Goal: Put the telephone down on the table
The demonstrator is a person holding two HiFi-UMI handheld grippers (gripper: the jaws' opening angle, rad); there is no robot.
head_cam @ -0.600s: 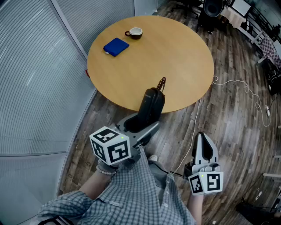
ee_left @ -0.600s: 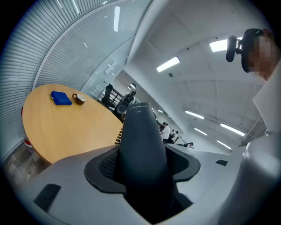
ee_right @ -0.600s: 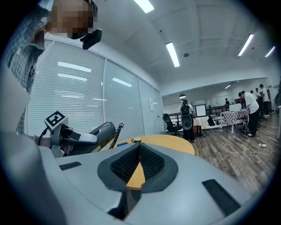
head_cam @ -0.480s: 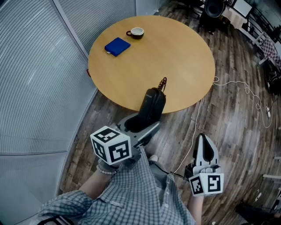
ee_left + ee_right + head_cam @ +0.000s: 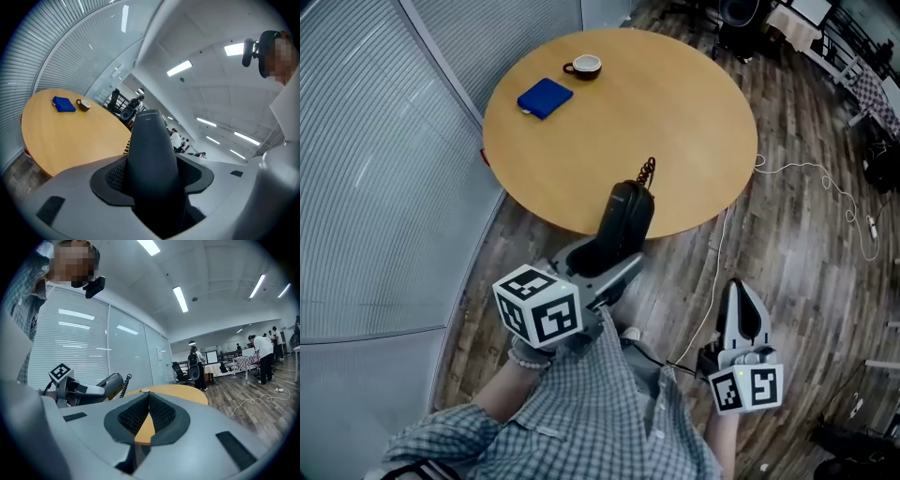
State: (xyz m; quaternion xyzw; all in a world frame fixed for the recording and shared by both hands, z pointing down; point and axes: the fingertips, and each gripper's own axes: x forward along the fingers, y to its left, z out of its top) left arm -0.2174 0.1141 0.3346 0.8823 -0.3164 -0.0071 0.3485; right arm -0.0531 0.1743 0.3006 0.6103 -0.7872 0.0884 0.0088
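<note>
Left tongs [image 5: 154, 180] grip telephone [image 5: 150, 140]; print illegible.

Left gripper [image 5: 605, 262] reaches forward, jaws clamped wide; right gripper [image 5: 741, 291] sits further back, jaws together.

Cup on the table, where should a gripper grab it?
I'd pinch one side of its rim from straight above. The cup stands upright, mouth open, and its little handle sticks out on the blue pad side, so take the side away from it.
</note>
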